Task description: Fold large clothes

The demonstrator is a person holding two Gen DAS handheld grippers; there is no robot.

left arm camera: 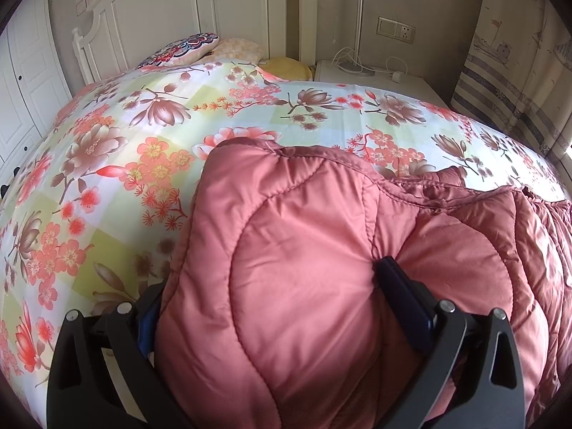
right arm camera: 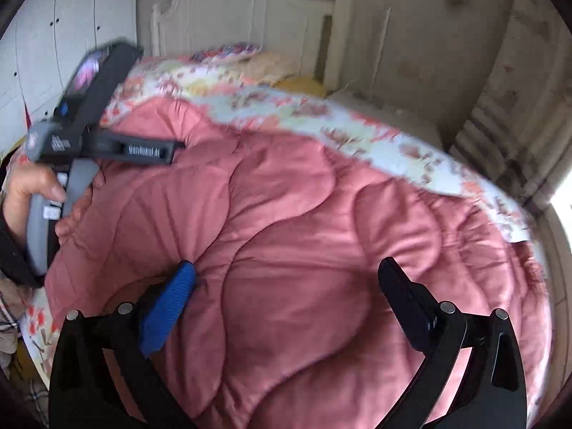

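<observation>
A large pink quilted garment (left arm camera: 304,250) lies bunched on the bed and fills the lower half of both views. My left gripper (left arm camera: 271,275) is shut on a thick fold of it. The right finger (left arm camera: 393,286) dents the fabric and the left finger is mostly hidden behind the bulge. In the right wrist view the same garment (right arm camera: 304,214) spreads wide, with a person's hand (right arm camera: 32,186) holding the left gripper (right arm camera: 168,152) at its left edge. My right gripper (right arm camera: 287,266) stands open just above the garment, with nothing pinched between its fingers. The right wrist view is blurred.
A floral bedsheet (left arm camera: 107,178) covers the bed. Pillows (left arm camera: 186,50) and a yellow cushion (left arm camera: 286,68) lie by the white headboard (left arm camera: 161,7). A white nightstand (left arm camera: 393,82) with a lamp pole and cables stands at the far right, beside a striped curtain (left arm camera: 518,89).
</observation>
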